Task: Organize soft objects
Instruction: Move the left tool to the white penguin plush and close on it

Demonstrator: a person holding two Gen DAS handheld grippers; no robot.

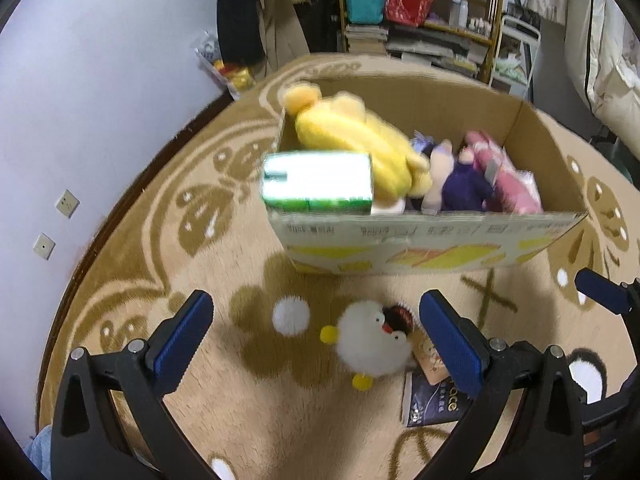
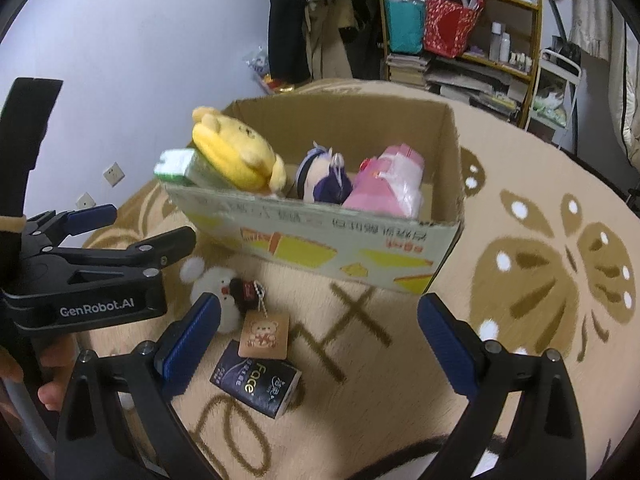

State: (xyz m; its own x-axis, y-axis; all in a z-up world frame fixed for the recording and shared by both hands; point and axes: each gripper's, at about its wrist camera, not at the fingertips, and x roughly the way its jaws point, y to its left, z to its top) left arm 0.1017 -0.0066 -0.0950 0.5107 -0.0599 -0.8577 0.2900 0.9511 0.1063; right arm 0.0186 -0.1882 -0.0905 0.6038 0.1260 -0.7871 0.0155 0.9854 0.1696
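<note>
A cardboard box (image 1: 420, 236) (image 2: 320, 240) stands on the rug and holds a yellow plush (image 1: 352, 136) (image 2: 236, 148), a green-white tissue pack (image 1: 316, 180) (image 2: 176, 164), a purple doll (image 1: 460, 184) (image 2: 324, 176) and a pink pack (image 1: 508, 176) (image 2: 392, 180). A white fluffy penguin plush (image 1: 372, 340) (image 2: 218, 284) with a brown tag (image 2: 264, 334) lies in front of the box beside a dark "Face" tissue pack (image 1: 428, 400) (image 2: 256, 380). My left gripper (image 1: 316, 340) is open just above the penguin. My right gripper (image 2: 320, 344) is open and empty, to the right of the tissue pack.
A tan patterned rug (image 2: 540, 264) covers the floor. A lilac wall (image 1: 100, 80) is at the left. Cluttered shelves (image 2: 460, 28) and hanging clothes stand behind the box. The left gripper body (image 2: 92, 276) shows at the left of the right wrist view.
</note>
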